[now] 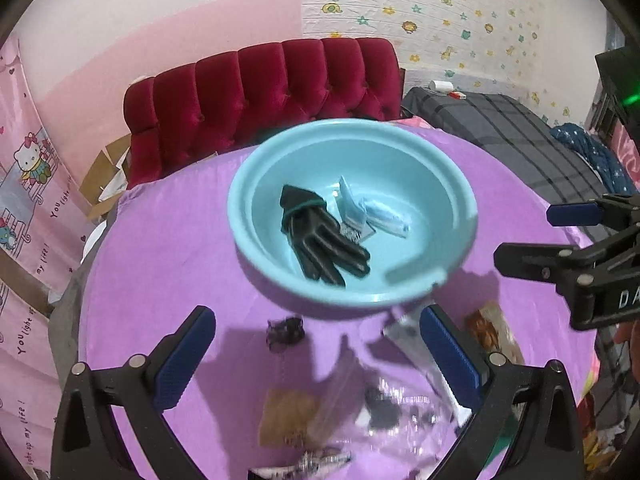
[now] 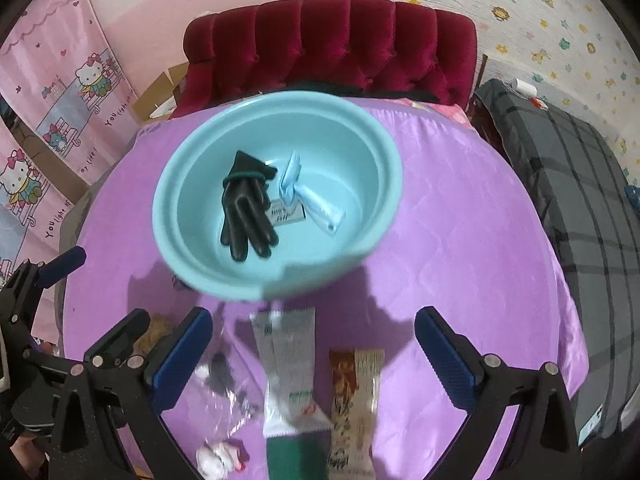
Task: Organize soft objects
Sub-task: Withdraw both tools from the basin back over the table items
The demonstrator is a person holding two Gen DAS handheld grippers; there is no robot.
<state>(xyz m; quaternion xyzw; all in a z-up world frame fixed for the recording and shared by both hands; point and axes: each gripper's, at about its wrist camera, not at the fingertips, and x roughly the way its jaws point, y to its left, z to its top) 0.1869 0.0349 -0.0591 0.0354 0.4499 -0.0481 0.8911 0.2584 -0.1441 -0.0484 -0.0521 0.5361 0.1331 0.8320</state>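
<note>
Low in both frames, the left gripper [image 1: 316, 364] and right gripper [image 2: 314, 354] hang wide-jawed and empty over loose packets [image 2: 292, 376]. At centre, the blue basin [image 2: 372, 232] holds a black glove [image 2: 246, 216]. Judged mid-sorting; next comes closing on a packet.

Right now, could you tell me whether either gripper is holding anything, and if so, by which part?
Nothing is held. The left gripper and right gripper are both open above the purple cloth, with nothing between their fingers.
</note>
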